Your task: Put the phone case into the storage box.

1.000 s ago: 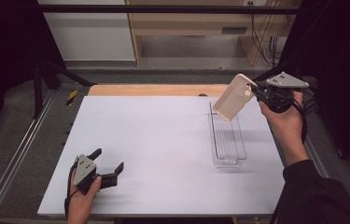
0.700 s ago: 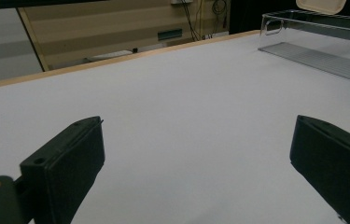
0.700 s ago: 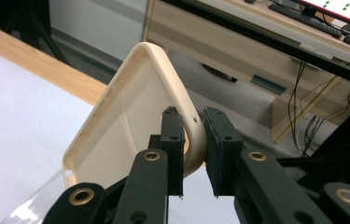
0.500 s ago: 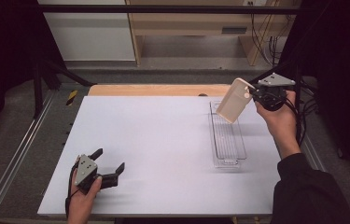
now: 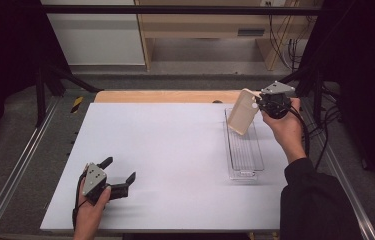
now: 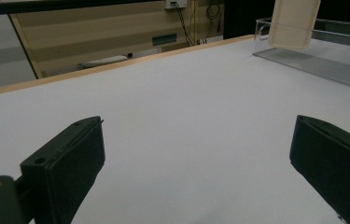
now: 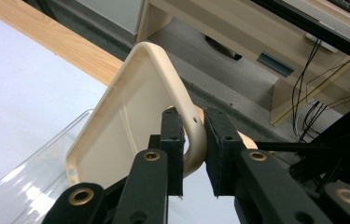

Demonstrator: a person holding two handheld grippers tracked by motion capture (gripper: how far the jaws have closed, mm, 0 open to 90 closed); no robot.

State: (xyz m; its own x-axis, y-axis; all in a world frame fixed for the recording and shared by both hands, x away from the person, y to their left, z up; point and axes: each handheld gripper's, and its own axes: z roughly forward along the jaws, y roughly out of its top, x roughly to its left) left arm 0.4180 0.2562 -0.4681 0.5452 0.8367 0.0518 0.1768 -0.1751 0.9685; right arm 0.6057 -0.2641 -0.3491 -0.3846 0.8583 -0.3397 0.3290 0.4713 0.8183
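A beige rectangular plastic tray [image 5: 240, 114] hangs tilted over the far end of a clear ribbed rack [image 5: 245, 155] on the right side of the white table [image 5: 175, 145]. My right gripper [image 5: 256, 103] is shut on the tray's rim. In the right gripper view the pads pinch the rounded rim [image 7: 193, 127], with the tray [image 7: 116, 135] hanging to the left above the rack [image 7: 28, 179]. At the table's front left, my left gripper [image 5: 120, 169] rests in a hand, open and holding nothing. The left gripper view has its jaws wide apart, with the tray [image 6: 293, 23] and the rack [image 6: 322, 65] far off.
A wooden strip [image 5: 165, 96] runs along the table's far edge. Metal rails [image 5: 20, 165] flank the table. Wooden furniture [image 5: 225, 30] and cables [image 5: 287, 47] stand behind it. The white surface between the two grippers is bare.
My right gripper has carried the tray left and down, closer to the far end of the rack. The left gripper has stayed where it was.
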